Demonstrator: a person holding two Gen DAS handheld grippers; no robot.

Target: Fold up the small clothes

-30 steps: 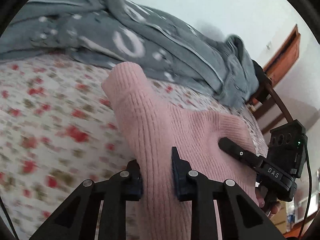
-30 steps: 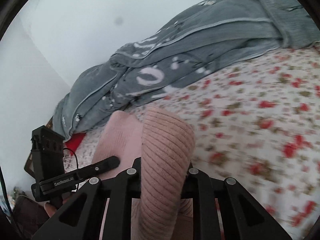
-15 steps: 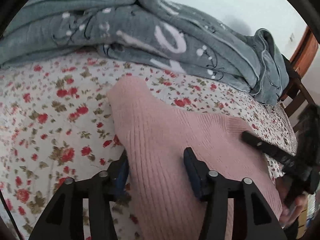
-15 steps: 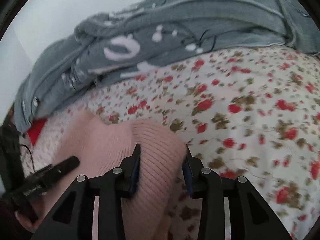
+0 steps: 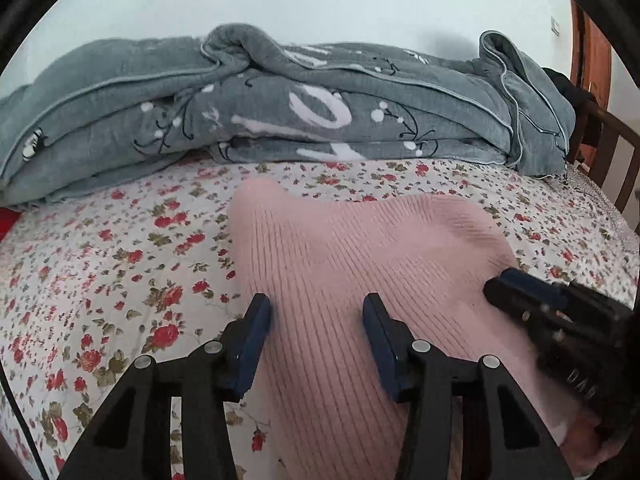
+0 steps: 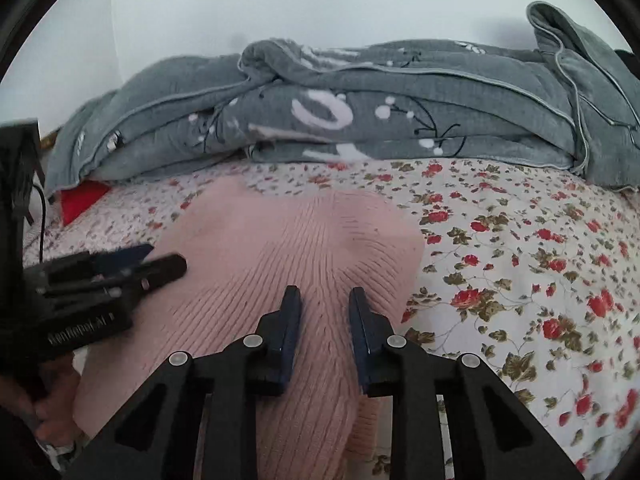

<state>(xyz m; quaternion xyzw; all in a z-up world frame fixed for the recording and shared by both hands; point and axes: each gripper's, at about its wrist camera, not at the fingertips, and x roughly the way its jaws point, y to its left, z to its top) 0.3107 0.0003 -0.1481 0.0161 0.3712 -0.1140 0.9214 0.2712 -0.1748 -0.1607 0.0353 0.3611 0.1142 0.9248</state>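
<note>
On the bed (image 5: 120,280), the pink sweater (image 5: 340,264) now lies flat on the floral sheet, in front of the grey blanket (image 5: 320,112); a second ago both grippers pinched raised folds of it, and half a second ago the knit was coming down. The left gripper (image 5: 316,320) has let go: its jaws stand apart over the sweater's left side, closing a little, pads clear of the knit. The right gripper (image 6: 325,312) is narrower and closing; cloth lies between its jaws, but the pads seem off it, so I judge it released too. This looks like one fold laid down; the next likely needs a fresh grasp at an edge.
</note>
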